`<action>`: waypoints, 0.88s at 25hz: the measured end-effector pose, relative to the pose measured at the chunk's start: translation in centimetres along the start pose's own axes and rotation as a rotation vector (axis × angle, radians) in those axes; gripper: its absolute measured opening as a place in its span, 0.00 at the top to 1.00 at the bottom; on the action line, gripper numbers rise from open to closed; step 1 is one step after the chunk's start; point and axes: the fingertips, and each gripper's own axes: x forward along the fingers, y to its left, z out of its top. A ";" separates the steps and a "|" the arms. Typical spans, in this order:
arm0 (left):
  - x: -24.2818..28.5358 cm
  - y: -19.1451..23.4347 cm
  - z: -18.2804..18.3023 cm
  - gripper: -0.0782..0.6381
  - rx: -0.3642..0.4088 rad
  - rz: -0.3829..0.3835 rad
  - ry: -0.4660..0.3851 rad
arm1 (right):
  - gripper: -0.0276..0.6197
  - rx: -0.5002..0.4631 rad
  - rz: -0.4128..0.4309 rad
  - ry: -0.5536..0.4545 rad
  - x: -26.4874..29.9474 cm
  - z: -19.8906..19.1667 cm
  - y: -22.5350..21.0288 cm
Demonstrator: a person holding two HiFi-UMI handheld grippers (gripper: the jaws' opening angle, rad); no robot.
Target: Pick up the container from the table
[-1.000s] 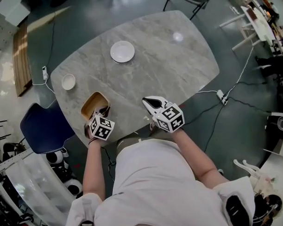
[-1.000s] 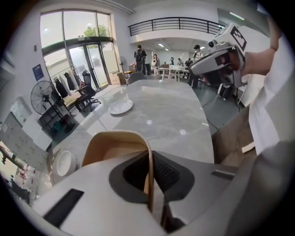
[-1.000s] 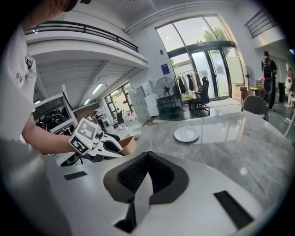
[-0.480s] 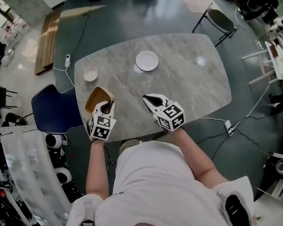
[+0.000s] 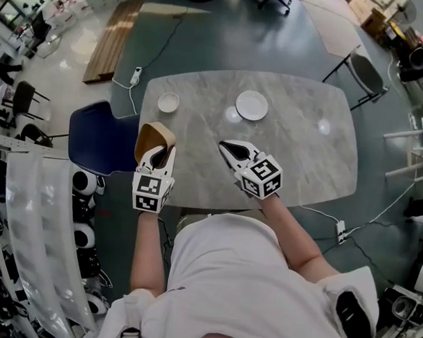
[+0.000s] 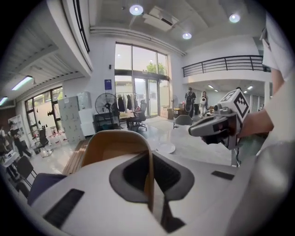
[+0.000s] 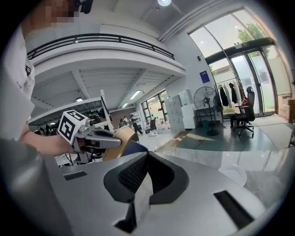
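My left gripper (image 5: 159, 153) has risen, jaws clamped on the one tan container (image 5: 154, 135); right gripper (image 5: 227, 146) jaws look closed, empty. One plate (image 5: 252, 104), one bowl (image 5: 168, 102).

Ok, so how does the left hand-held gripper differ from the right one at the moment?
The left hand-held gripper is clamped on the wall of the tan container; the right hand-held gripper is shut on nothing. The left one sits at the left edge of the table, beside the blue chair, while the right one hovers over the tabletop nearer the middle. Both have their jaws closed and point away from the person.
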 end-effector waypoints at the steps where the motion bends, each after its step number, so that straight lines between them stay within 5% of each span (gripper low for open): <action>1: -0.6 0.4 0.2 0.87 -0.014 0.019 -0.020 | 0.94 -0.010 0.015 -0.003 0.4 0.4 0.3; 13: -6.3 3.2 2.4 0.88 -0.112 0.185 -0.194 | 0.94 -0.127 0.155 -0.029 2.6 3.2 3.0; 22: -7.9 3.6 2.7 0.88 -0.110 0.210 -0.242 | 0.94 -0.163 0.164 -0.060 3.0 4.4 3.7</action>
